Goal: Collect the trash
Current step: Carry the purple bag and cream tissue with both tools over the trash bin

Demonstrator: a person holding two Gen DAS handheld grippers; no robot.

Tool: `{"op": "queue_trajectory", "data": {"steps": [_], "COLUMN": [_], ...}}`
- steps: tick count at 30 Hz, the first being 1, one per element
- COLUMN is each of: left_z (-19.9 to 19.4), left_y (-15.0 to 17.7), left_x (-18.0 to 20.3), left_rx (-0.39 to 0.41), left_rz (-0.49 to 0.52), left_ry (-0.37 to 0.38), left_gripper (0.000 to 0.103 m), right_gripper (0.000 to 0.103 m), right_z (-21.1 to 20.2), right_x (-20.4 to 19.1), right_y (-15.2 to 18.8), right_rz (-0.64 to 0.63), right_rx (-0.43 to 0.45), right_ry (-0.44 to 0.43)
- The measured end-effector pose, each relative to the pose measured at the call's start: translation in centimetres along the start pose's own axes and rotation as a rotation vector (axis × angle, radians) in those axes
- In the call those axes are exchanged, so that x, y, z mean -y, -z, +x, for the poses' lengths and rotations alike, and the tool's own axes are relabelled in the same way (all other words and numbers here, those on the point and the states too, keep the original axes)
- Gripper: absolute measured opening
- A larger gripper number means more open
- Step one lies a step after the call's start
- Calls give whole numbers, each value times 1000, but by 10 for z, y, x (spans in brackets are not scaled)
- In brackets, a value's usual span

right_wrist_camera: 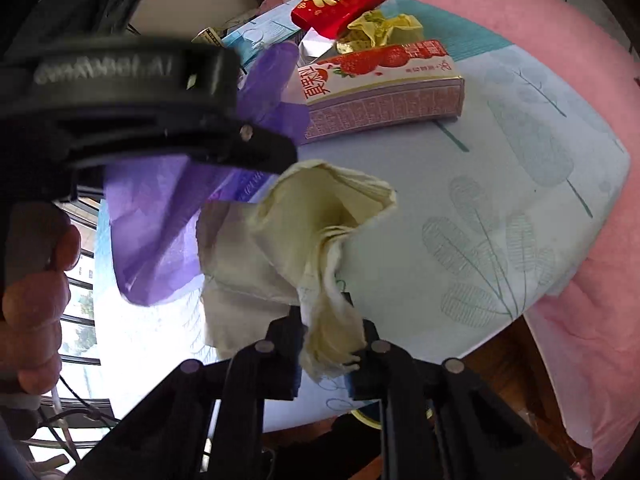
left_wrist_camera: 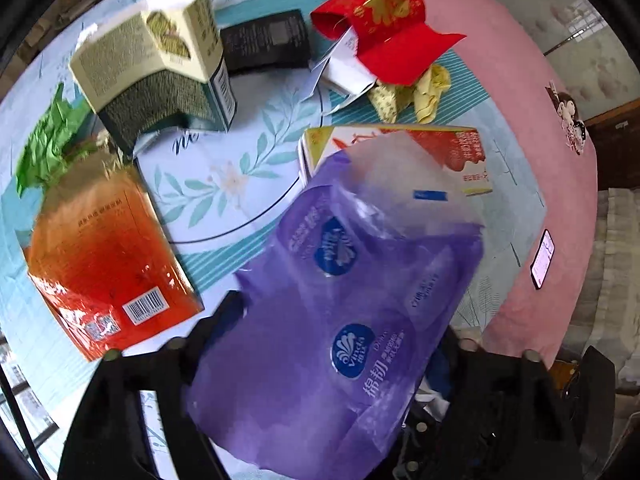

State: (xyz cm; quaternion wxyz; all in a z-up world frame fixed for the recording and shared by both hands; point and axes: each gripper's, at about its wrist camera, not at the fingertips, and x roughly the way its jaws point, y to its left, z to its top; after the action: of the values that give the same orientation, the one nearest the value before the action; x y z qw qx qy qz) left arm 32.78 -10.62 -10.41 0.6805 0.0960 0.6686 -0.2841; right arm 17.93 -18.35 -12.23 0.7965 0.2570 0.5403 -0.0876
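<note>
Seen from the left wrist: left gripper (left_wrist_camera: pixel 340 360) holding a purple tissue-pack wrapper (left_wrist_camera: pixel 352 300), evidently serving as the trash bag, its open mouth tipped up and away from the camera; fingers mostly hidden behind the plastic, apparently clamped on its lower edge. Beyond on the bed: orange carton (left_wrist_camera: pixel 108 256), green-and-cream box (left_wrist_camera: pixel 160 64), black card (left_wrist_camera: pixel 266 40), red envelope (left_wrist_camera: pixel 384 20), crumpled yellow wrapper (left_wrist_camera: pixel 408 94), strawberry carton (left_wrist_camera: pixel 460 152) just behind the bag's mouth, all lying on a leaf-printed sheet (left_wrist_camera: pixel 224 168).

Seen from the right wrist: right gripper (right_wrist_camera: pixel 330 354) pinching a crumpled cream paper napkin (right_wrist_camera: pixel 312 232) by its twisted tail, fingers pressed together on it, long axis running up and away from the fingers, loose end flared. Purple wrapper just to the left of the napkin, touching or nearly so, hanging from the other gripper. Probably next: napkin carried leftward and dropped into the bag's mouth, right hand the nearer one.
</note>
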Motion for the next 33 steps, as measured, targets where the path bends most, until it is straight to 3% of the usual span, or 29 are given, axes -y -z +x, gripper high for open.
{"op": "queue_trajectory", "data": {"steps": [5,9,16,22,26,33], "left_z": [-9,-33,-87,-114,-116,-87], "left_y": [11,28,78,134,173,233], "left_x": [-10,-19,-16,14,43,87], "left_rx": [11,53,172,277,340,364], "left_rz": [-32,-56,-92,-166,-259,-394], "left_ry": [35,40,23,-11,-35,-42], "left_gripper": [28,18,16,16,16,16], "right_gripper": [12,12,12,12,12,12], "right_z": [-19,-41,-74,-91,-102,-107], "right_x": [7,-1,10,21,33,66], "right_y": [-2,-14,-15,-14,-4,35], "right_rz": [-8,-78,-203,-338,-466,-587], "right_rx": [9,15,25,0,-39,-126], "right_ry": [-33,-42,-67,-112,-126,-153]}}
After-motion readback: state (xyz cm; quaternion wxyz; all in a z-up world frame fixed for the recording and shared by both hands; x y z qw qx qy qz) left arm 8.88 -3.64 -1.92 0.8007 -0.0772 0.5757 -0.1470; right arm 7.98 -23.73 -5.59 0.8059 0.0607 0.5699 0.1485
